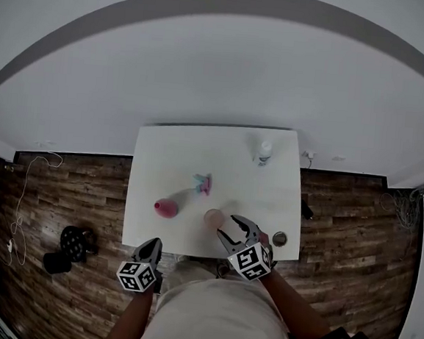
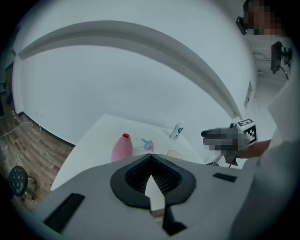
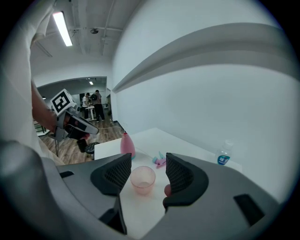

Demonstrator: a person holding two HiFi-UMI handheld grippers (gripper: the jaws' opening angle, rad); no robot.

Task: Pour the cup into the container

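The right tool [image 3: 147, 161] is half-open and aimed at the cup [image 3: 142, 179], which stands untouched on the desk [image 3: 187, 143] just ahead of its jaws, apparently ready for grasping. The pink container [image 3: 127, 144] sits beyond, leftward. The left tool [image 2: 151, 161] is shut and empty.

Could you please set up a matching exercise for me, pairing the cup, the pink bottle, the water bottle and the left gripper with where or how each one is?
Things:
1. cup
2. pink bottle
3. water bottle
4. left gripper

Places or states:
A. far right part of the table
B. jaws shut, empty, by the table's near edge
C. just ahead of the right gripper's open jaws, not gripped
D. near left part of the table

Pairs: 1-C; 2-D; 3-A; 4-B
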